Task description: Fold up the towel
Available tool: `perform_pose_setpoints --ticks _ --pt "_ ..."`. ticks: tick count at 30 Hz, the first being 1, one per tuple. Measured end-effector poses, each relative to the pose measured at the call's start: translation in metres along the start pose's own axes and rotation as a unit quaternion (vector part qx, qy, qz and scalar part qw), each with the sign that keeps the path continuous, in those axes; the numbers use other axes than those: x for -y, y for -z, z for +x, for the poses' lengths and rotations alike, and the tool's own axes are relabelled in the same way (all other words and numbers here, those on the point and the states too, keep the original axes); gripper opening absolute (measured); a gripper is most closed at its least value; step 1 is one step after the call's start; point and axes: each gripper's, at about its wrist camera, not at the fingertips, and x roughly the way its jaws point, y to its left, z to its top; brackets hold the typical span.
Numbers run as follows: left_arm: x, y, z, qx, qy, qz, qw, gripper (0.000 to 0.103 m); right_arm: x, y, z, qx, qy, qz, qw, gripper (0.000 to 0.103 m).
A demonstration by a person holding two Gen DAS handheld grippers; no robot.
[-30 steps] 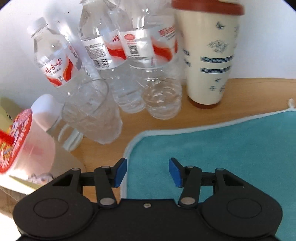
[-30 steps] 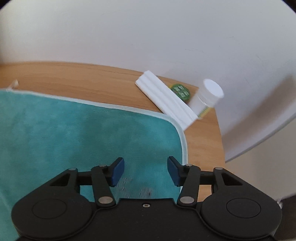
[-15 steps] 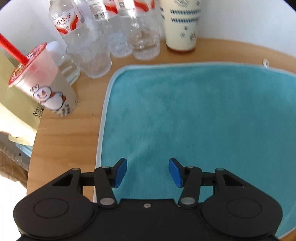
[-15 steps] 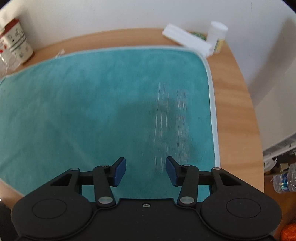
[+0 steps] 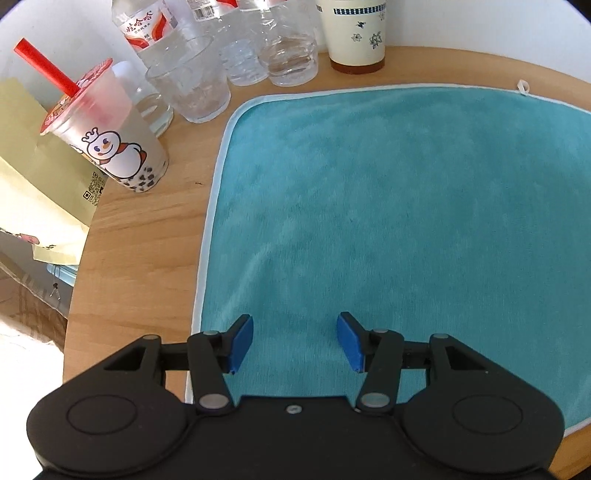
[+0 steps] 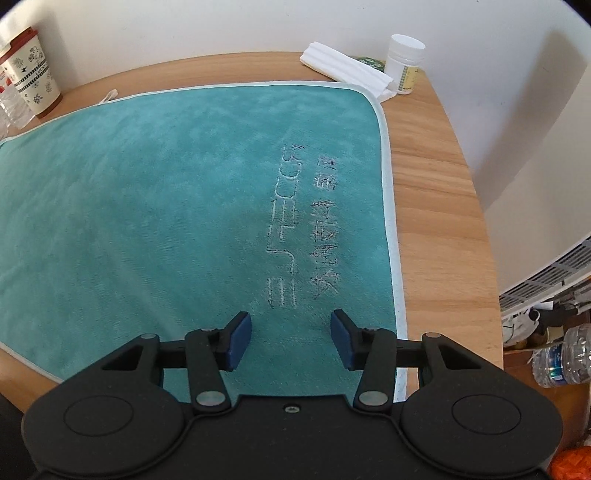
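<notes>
Left wrist view: the left tongs hang spread over the near left part of the teal towel, holding nothing. The towel lies flat and open on the wooden bench, in a single layer as far as this view shows. Past its far left corner stand a bubble tea cup, a glass, water bottles and a paper cup. That crowd is the risk, I judge: a lifted left corner swung wide could sweep the glass or tip the tea.

Right wrist view: the right tongs are spread too, empty, above the towel's near right part, close to its right hem. Only here do the stitched letters show, and a pill bottle with a folded white cloth just beyond the far right corner. The towel's near left corner lies close to the bench edge, so a careless tug could drag it off. The drinks barely show here.
</notes>
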Motion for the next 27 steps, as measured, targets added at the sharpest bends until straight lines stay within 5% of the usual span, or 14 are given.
perform_pose_setpoints --ticks 13,18,22,27 --pt "-0.011 0.016 -0.008 -0.016 0.009 -0.021 0.9996 0.053 0.009 0.005 -0.004 -0.017 0.012 0.014 1.000 0.059" --pt "-0.015 0.024 -0.019 -0.006 -0.027 -0.071 0.9971 0.053 0.013 -0.015 -0.010 -0.012 0.008 0.014 1.000 0.058" --pt "-0.019 0.030 -0.030 -0.004 -0.031 -0.129 0.9912 0.055 0.011 -0.051 -0.031 0.046 -0.034 0.012 0.998 0.058" --pt "-0.033 0.039 -0.048 -0.014 -0.051 -0.253 0.9660 0.065 -0.029 -0.116 -0.053 0.114 -0.087 -0.087 0.986 0.058"
